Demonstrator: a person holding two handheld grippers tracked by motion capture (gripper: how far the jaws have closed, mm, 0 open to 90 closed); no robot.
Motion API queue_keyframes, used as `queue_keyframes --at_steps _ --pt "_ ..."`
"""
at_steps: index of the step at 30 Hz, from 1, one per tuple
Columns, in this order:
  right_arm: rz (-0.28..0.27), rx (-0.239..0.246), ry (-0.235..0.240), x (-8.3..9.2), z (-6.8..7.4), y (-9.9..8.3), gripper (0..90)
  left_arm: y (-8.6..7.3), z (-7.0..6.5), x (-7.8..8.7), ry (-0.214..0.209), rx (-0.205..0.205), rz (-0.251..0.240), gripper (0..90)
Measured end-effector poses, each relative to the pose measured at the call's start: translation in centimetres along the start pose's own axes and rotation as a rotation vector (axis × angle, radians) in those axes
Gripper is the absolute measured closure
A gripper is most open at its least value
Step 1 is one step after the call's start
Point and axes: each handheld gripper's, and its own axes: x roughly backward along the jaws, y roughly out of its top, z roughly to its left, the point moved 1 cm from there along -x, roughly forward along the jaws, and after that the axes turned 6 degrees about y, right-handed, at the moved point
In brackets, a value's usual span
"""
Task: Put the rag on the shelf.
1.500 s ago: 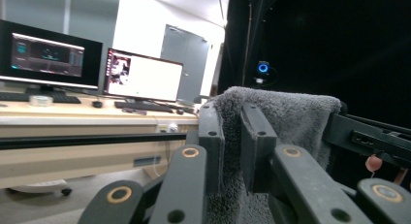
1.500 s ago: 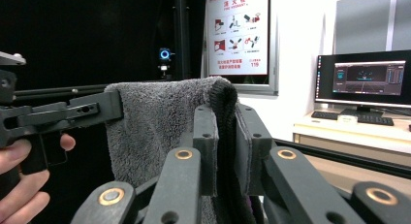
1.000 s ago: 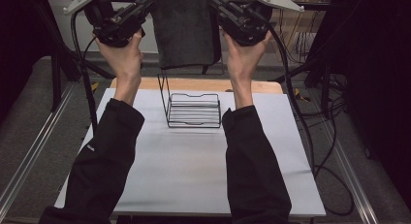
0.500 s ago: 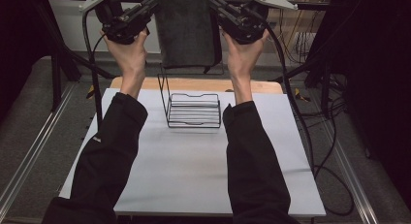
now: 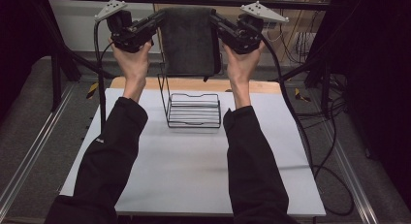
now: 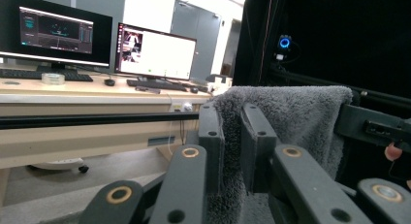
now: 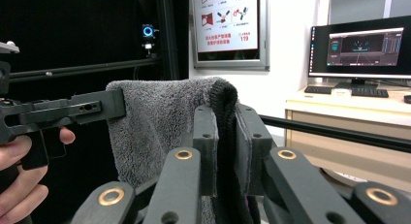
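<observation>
1. The left gripper (image 5: 154, 21) was clamped on one upper corner of the grey towel (image 5: 188, 40). In the left gripper view its jaws pinched the fabric edge between the pads.
2. The right gripper (image 5: 219, 21) was clamped on the opposite upper corner. In the right gripper view the folded hem of the towel (image 7: 165, 122) sat squeezed between the jaws.
3. The towel hung spread flat between the two grippers, above and just behind the wire rack (image 5: 193, 109). Its lower edge was close over the rack's upright back frame, and I could not tell whether it touched.
4. The rack stood near the far edge of the white table (image 5: 194, 170), between the person's forearms, with nothing lying in it.
5. Judged from this, the pickup and spreading were done. What seemed left was lowering the towel onto the rack, draped or laid in, then letting go of both corners.
</observation>
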Motion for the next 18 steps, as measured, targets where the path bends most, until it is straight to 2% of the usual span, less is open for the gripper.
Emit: queue_keyframes --at_steps 8,15,18 --pt "0.024 -0.007 0.004 0.3 -0.1 -1.4 81.2 -1.6 0.3 0.5 -0.016 -0.015 0.038 80.6" --pt "0.053 -0.039 0.022 1.1 -0.3 -4.3 81.2 -3.4 0.4 1.1 -0.032 -0.031 0.086 80.6" --pt "0.06 -0.04 0.025 1.1 -0.4 -4.9 81.2 -4.1 0.5 1.4 -0.036 -0.036 0.101 80.5"
